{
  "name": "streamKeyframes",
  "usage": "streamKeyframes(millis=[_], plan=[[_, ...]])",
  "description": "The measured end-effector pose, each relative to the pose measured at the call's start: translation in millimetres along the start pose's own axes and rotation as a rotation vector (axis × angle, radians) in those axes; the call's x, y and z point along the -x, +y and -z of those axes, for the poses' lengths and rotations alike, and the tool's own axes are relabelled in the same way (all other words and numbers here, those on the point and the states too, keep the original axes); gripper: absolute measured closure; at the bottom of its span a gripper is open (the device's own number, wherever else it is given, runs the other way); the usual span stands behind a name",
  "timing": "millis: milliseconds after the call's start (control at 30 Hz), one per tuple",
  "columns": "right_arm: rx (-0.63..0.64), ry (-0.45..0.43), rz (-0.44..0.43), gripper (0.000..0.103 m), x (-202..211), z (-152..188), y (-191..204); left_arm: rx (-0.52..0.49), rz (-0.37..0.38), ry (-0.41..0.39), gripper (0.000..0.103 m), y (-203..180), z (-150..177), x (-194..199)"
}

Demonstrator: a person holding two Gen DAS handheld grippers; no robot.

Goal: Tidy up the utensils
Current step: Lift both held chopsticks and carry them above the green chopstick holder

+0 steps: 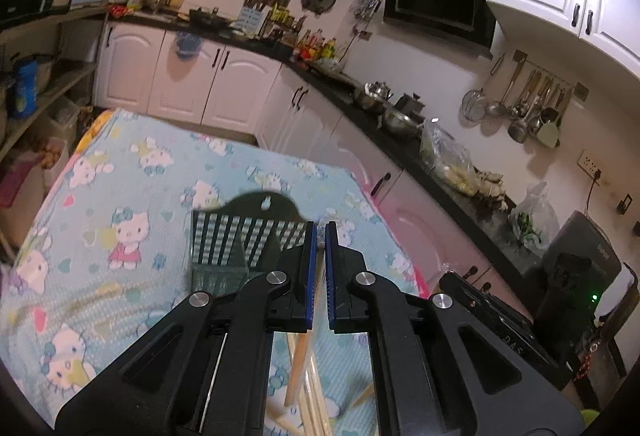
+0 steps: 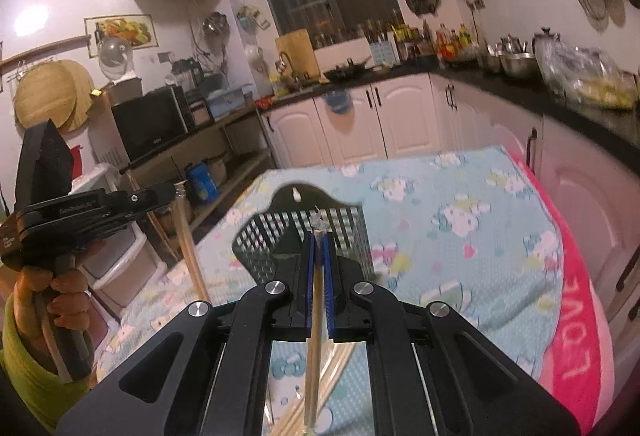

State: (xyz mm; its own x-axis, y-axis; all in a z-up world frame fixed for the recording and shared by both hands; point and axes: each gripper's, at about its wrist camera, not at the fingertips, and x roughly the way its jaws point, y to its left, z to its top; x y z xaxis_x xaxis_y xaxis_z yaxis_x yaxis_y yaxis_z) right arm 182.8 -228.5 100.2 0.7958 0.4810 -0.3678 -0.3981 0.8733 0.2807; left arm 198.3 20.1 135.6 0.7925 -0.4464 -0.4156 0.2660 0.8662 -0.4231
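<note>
A dark green slotted utensil basket (image 1: 236, 236) stands on the Hello Kitty cloth (image 1: 120, 204); it also shows in the right wrist view (image 2: 304, 236). My left gripper (image 1: 321, 232) is shut on a wooden chopstick (image 1: 298, 372) that hangs down, just right of the basket. In the right wrist view the left gripper (image 2: 178, 190) is at the far left, its chopstick (image 2: 192, 260) hanging to the cloth. My right gripper (image 2: 319, 236) is shut on a plastic-wrapped chopstick (image 2: 314, 356), close in front of the basket.
More chopsticks (image 1: 316, 396) lie on the cloth under the grippers. White cabinets (image 1: 224, 84) and a black counter (image 1: 400, 140) with pots run behind and to the right. A pink towel (image 2: 576, 316) covers the table's right edge. Shelves (image 2: 224, 156) stand on the left.
</note>
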Motion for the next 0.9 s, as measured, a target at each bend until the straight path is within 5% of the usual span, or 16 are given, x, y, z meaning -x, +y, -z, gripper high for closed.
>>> streamKeyframes(millis=[500, 900], plan=[[0.062, -0.168, 0.008, 0.098, -12, -73, 21, -0.083, -0.081, -0.152, 0.103, -14, -75, -7], [0.101, -0.272, 0.058, 0.098, -39, -118, 26, -0.129, -0.157, -0.252, 0.103, -8, -101, -20]])
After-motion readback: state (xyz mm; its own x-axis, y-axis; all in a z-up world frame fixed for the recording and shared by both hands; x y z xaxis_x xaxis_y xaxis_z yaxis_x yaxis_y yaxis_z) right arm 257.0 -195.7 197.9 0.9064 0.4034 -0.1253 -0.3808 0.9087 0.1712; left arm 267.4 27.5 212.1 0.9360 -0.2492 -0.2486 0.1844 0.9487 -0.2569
